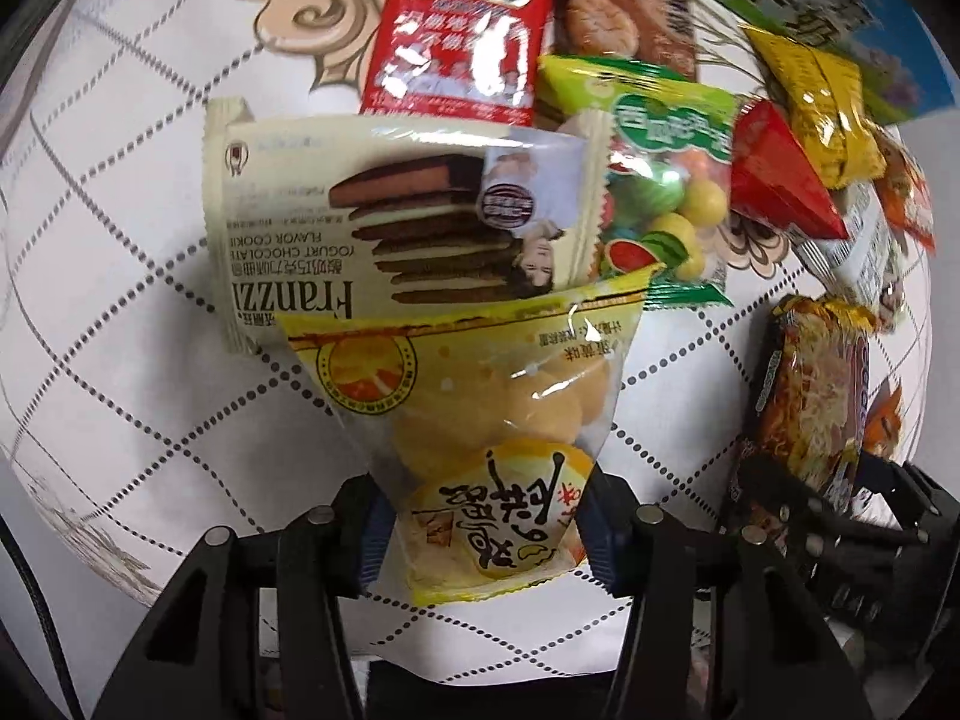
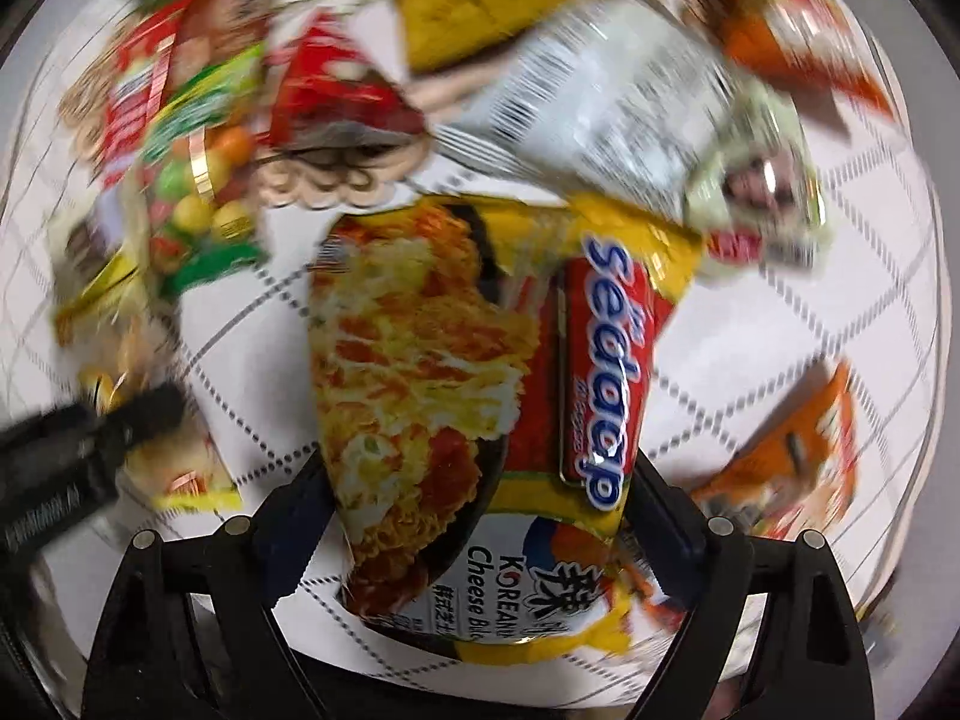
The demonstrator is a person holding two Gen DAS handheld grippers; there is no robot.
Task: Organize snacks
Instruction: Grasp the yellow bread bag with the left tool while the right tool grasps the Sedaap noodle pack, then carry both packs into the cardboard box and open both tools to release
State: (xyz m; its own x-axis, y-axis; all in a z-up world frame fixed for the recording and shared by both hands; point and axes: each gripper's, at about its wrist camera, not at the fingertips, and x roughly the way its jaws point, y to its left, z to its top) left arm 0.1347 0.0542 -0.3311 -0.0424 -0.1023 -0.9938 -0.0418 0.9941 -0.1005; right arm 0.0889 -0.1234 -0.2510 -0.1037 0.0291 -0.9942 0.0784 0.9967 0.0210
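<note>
My left gripper (image 1: 483,531) is shut on a yellow pack of small round cakes (image 1: 480,414) and holds it above the white quilted table (image 1: 120,240). My right gripper (image 2: 480,510) is shut on a Sedaap noodle pack (image 2: 468,372). That noodle pack and right gripper also show at the right of the left wrist view (image 1: 810,396). The left gripper shows blurred at the left edge of the right wrist view (image 2: 90,444). A Franzzi cookie pack (image 1: 372,222) lies just beyond the cake pack.
Loose snacks lie beyond: a red pack (image 1: 462,30), a brown biscuit pack (image 1: 624,6), a green fruit-candy bag (image 1: 660,180), a red cone pack (image 1: 780,174), a yellow pack (image 1: 822,102). Orange packs (image 2: 786,462) and a white pack (image 2: 630,90) lie at the right.
</note>
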